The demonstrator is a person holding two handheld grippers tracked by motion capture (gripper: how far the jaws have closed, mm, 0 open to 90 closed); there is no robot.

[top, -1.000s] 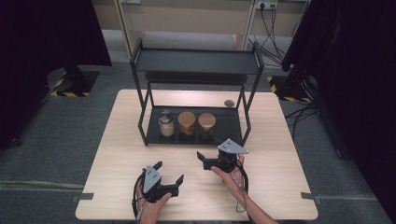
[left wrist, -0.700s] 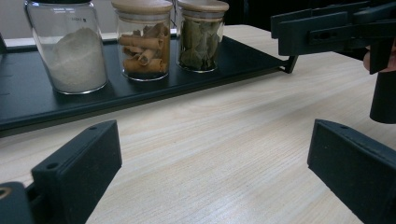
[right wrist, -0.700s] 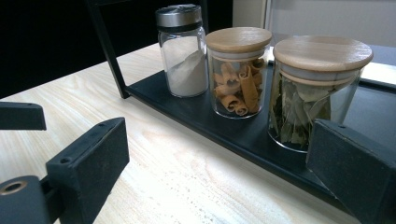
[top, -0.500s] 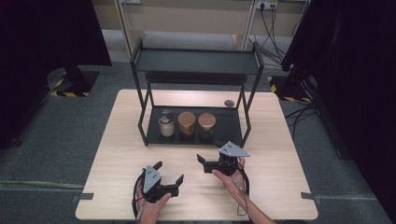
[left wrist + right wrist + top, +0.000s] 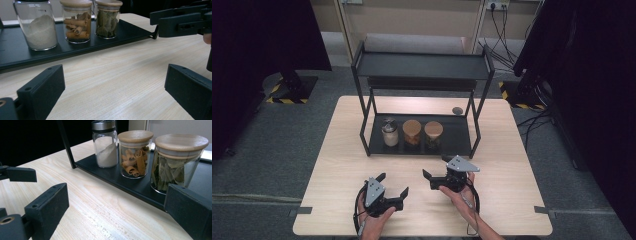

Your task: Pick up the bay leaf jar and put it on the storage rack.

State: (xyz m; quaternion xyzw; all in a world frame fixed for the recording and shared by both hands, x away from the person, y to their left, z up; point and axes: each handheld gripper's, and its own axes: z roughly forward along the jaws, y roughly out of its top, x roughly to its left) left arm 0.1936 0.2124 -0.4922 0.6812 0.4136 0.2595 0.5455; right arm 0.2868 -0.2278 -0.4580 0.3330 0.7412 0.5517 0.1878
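Right tool (image 5: 436, 166), jaws wide, nothing between; hovers at 6 o'clock of bay-leaf jar (image 5: 433, 135), near, not touching. Left tool (image 5: 393, 183), jaws wide, empty, at 8 o'clock of right tool. Jar stands w/ cinnamon jar (image 5: 412, 133) & white-powder jar (image 5: 390, 133) on rack's lower shelf (image 5: 457, 142), on table (image 5: 512, 165).

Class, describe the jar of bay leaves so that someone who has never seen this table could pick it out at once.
Find the black two-tier metal rack at the back of the wooden table. Three jars stand in a row on its bottom shelf. The bay-leaf jar is the rightmost: clear glass, wooden lid, grey-green leaves, beside the cinnamon-stick jar, not the metal-capped jar of white powder.
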